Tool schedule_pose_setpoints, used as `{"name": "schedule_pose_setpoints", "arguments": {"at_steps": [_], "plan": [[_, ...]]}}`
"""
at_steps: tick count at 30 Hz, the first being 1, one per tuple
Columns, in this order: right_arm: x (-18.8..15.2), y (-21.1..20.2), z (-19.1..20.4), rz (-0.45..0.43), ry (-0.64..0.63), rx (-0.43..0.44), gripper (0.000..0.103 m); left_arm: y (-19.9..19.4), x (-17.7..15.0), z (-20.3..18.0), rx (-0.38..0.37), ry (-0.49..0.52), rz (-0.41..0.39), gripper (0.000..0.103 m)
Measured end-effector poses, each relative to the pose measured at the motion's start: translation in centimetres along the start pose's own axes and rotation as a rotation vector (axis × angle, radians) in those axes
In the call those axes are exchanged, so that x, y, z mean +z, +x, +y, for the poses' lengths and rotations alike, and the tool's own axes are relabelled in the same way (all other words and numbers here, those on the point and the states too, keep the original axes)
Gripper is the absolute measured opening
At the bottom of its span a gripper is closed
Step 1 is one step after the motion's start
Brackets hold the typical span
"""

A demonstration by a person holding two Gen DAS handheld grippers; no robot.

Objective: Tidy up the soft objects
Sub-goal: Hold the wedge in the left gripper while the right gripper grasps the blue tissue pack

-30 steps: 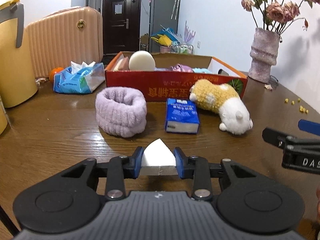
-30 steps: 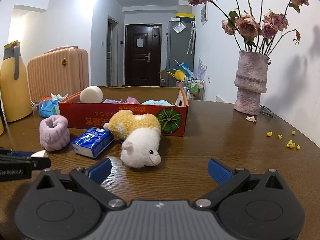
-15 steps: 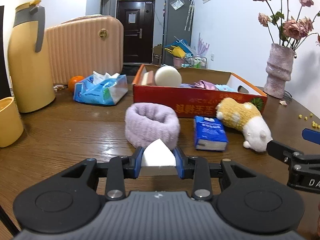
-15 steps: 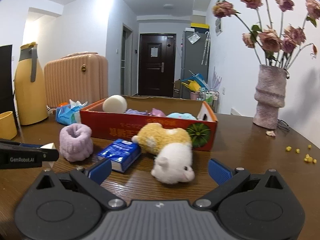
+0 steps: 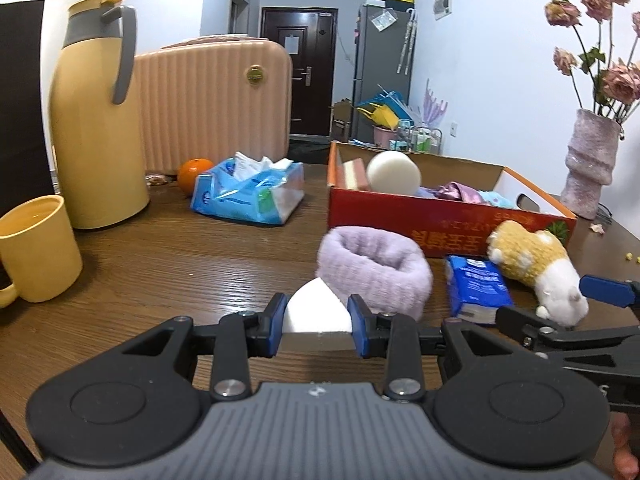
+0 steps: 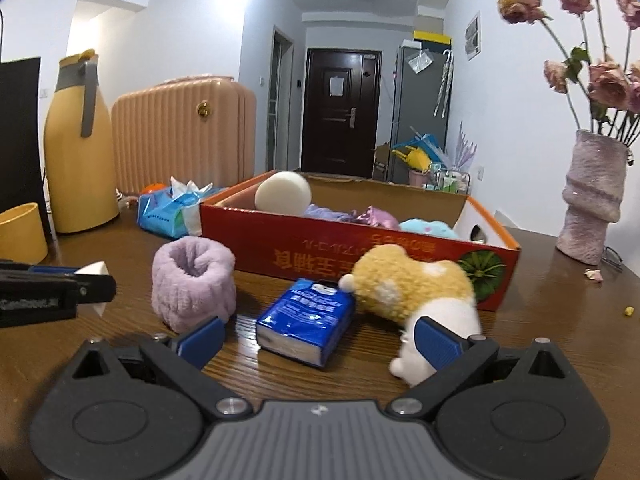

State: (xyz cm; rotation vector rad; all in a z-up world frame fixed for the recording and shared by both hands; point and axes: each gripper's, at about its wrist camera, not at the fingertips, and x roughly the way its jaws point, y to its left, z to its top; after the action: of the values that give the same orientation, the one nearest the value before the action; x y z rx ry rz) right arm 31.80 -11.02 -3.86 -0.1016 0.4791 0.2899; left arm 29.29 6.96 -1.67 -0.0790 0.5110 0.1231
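Observation:
My left gripper point(image 5: 318, 312) is shut on a white wedge sponge point(image 5: 316, 310), held above the wooden table. Just beyond it sits a fluffy lilac band point(image 5: 374, 270), then a blue tissue pack point(image 5: 478, 286) and a yellow and white plush toy point(image 5: 536, 266). The red cardboard box point(image 5: 448, 218) behind them holds a cream round sponge point(image 5: 394, 172) and several soft items. My right gripper point(image 6: 318, 340) stands open low over the table, with the tissue pack point(image 6: 308, 322) ahead between its fingers and the plush toy point(image 6: 416, 290) by the right fingertip point(image 6: 438, 346).
A yellow thermos point(image 5: 98, 120), a yellow mug point(image 5: 34, 246), an orange point(image 5: 192, 174) and an opened blue tissue bag point(image 5: 250, 192) stand at the left. A pink suitcase point(image 5: 216, 104) is behind. A vase of dried roses point(image 6: 592, 208) stands far right.
Both grippers have slid to the left across the table. The lilac band, tissue pack and plush toy now lie further right in both views. The left gripper still holds the sponge.

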Motion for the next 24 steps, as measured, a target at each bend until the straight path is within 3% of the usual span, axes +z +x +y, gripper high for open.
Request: {"name": "schedule_pose_setpoints", "arguments": {"at_steps": [16,21,23,24], "plan": [[1.0,6.2,0.9,0.161,0.025,-0.039,0.082,0.1,0.5,2.3,0.028,-0.025,-0.014,0.034],[1.3,6.9,1.1,0.182,0.018,-0.036,0.072,0.2,0.4,2.3,0.029,-0.023,-0.013,0.034],[1.2,6.7,1.2,0.178,0.015,-0.022,0.058,0.2,0.4,2.3,0.029,-0.023,-0.013,0.034],[1.2,6.7,1.2,0.181,0.013,-0.018,0.058,0.2,0.4,2.3,0.029,-0.023,-0.013,0.034]]}}
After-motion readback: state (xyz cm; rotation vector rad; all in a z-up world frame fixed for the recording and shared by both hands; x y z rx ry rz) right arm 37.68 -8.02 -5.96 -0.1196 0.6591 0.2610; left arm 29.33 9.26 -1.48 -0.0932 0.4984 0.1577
